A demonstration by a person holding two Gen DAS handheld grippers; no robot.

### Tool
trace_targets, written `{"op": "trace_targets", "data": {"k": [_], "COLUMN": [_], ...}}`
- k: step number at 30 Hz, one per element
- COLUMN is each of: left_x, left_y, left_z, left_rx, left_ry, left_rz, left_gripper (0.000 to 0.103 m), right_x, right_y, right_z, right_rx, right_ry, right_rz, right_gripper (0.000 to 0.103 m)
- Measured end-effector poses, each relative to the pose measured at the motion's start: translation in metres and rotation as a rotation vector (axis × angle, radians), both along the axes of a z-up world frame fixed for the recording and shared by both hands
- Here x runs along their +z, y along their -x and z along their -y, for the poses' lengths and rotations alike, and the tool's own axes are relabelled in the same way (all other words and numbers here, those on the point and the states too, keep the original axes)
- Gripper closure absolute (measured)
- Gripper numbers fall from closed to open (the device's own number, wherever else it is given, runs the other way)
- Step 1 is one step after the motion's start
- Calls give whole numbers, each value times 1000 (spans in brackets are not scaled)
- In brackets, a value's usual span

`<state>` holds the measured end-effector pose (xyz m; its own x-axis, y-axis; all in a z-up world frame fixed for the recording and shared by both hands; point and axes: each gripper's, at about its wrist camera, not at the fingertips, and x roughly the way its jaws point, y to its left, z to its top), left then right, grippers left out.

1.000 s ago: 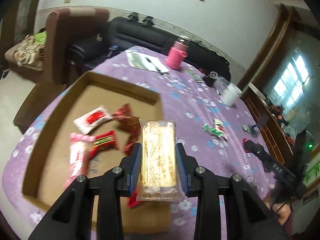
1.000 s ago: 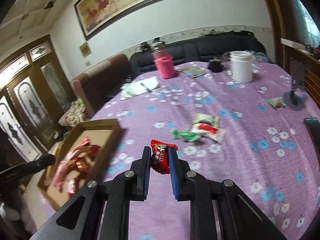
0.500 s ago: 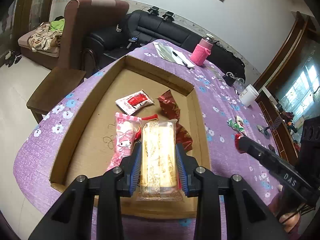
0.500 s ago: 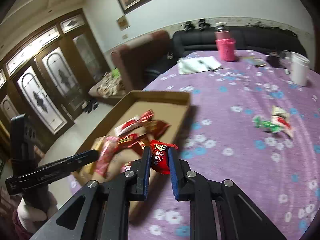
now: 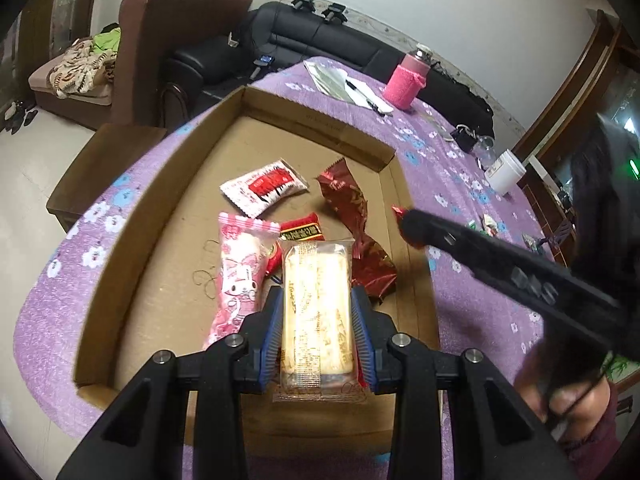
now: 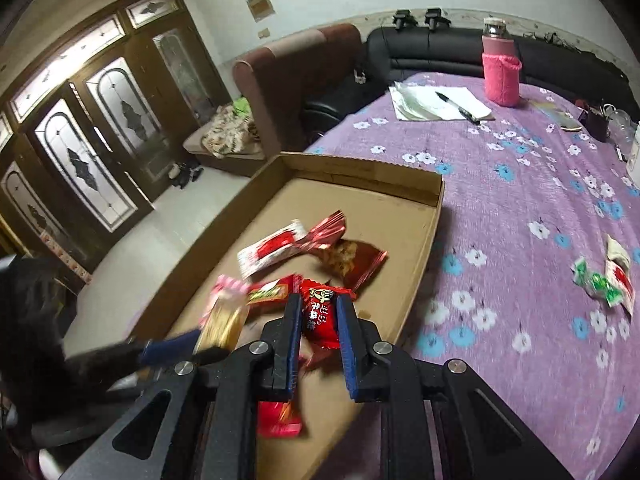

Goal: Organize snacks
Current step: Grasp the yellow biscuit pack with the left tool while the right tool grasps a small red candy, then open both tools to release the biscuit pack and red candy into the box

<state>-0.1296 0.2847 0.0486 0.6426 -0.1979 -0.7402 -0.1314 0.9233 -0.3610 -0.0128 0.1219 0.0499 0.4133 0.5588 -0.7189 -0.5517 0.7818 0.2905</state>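
Purple floral tablecloth [image 6: 520, 200] under cardboard tray [image 6: 424, 240], sofas [image 6: 440, 46] behind.

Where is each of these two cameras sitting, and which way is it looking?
Left wrist: rides the left tongs, looking along them down into the box; they grip a pale bar; right tongs cross at right.
Right wrist: rides the right tongs, gripping a red packet over the box; left tongs blurred at lower left.
Both show box, table and pink bottle.
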Motion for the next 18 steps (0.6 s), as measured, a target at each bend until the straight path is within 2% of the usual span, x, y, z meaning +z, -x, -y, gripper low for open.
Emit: {"op": "trace_targets", "data": {"k": [4, 12, 15, 17, 18], "left_x": [-3, -5, -2, 3, 7], "left_y": [-5, -10, -9, -7, -6], "left_z": [0, -6, -5, -3, -1], "left_rx": [-3, 23, 21, 30, 36], "left_ry": [-3, -21, -19, -40, -60], "left_rz": [-9, -20, -8, 4, 11], "left_gripper": [70, 68, 56, 45, 43], "right_x": [-10, -24, -27, -26, -24], "right_y": [-18, -38, -42, -40, -39], "right_z": [-18, -36, -38, -36, -34], "right_rx": [-11, -13, -11, -10, -13], "right_ry": [63, 116, 128, 112, 106], "right_rz": [-2, -13, -6, -10, -6], "right_gripper": [83, 83, 83, 82, 82]}}
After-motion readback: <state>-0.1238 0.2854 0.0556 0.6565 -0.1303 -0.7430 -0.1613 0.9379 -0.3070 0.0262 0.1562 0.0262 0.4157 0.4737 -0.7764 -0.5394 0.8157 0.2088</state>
